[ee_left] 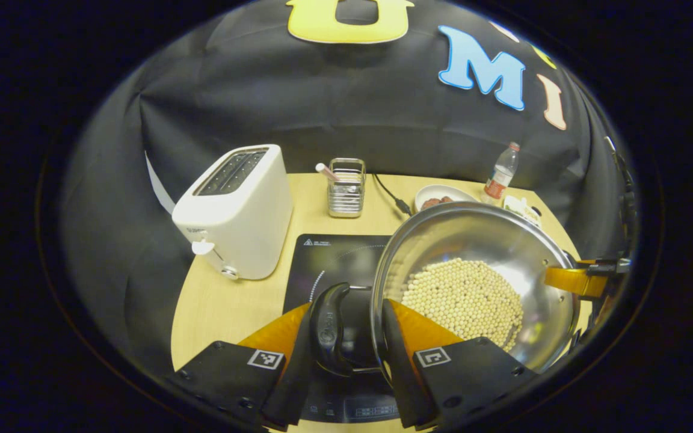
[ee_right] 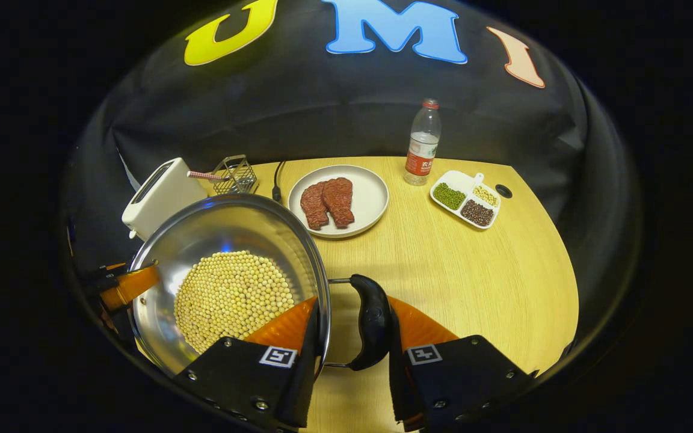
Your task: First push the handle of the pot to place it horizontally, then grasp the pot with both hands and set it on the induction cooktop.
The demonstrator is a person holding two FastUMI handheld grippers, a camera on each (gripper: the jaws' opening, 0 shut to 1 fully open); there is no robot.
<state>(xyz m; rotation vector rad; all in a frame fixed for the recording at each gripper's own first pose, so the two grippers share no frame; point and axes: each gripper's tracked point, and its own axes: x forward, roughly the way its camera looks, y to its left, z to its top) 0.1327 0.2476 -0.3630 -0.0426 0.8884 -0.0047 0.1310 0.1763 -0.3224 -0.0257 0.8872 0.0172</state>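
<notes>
Induction cooktop [ee_left: 334, 264]: in the left gripper view we see its near right part hidden behind the pot [ee_left: 473, 282], and its near edge cut off between the fingers.
Plate [ee_left: 443, 193]: only its far rim shows above the pot's rim in the left gripper view; what lies on it we cannot tell there.
Divided dish [ee_left: 522, 207]: mostly hidden by the pot, too small to read.
Toaster [ee_right: 160, 195]: in the right gripper view its near side sits behind the pot's rim.
Right gripper [ee_left: 593, 278]: seen far right in the left gripper view, cut by the edge; grip unclear there.
</notes>
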